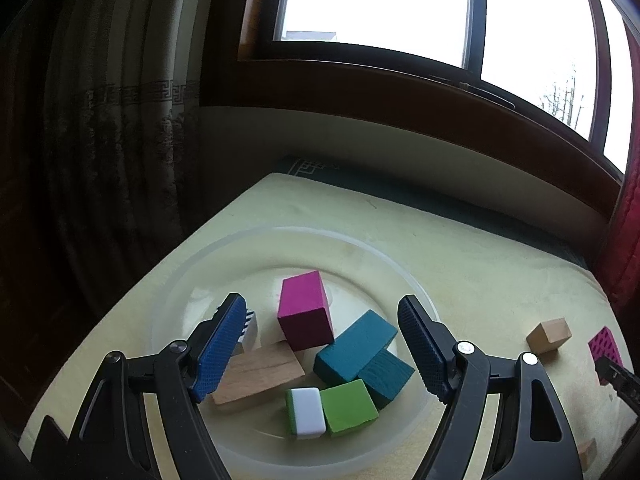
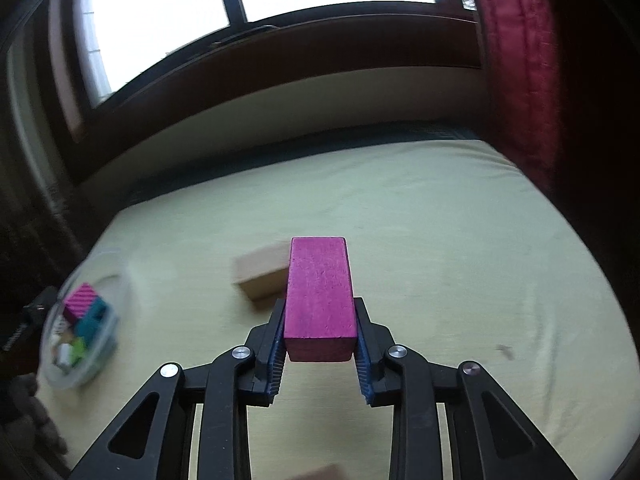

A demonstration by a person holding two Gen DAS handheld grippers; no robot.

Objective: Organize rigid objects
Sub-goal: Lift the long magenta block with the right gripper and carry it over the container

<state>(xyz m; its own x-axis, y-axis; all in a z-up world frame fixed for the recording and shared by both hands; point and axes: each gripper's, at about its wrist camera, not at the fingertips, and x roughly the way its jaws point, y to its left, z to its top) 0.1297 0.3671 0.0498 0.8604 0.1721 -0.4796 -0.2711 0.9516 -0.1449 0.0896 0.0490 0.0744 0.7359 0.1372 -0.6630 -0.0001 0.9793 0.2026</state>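
Observation:
My left gripper (image 1: 322,312) hangs open over a clear round bowl (image 1: 404,268). Inside the bowl lie a magenta block (image 1: 306,310), two teal blocks (image 1: 354,346), a green block (image 1: 349,406), a white-and-green tile (image 1: 306,412) and a plain wooden plank (image 1: 258,372). My right gripper (image 2: 320,312) is shut on a long magenta block (image 2: 320,288), held above the yellow-green cloth. The same bowl (image 2: 102,354) shows blurred at the far left of the right wrist view. A plain wooden block (image 2: 260,274) rests on the cloth just behind the held block.
A small wooden cube (image 1: 548,336) sits on the cloth (image 1: 460,248) right of the bowl, with part of the right gripper (image 1: 608,360) beyond it. Another wooden piece (image 1: 587,454) lies at the lower right. A windowsill and dark curtains border the table's far side.

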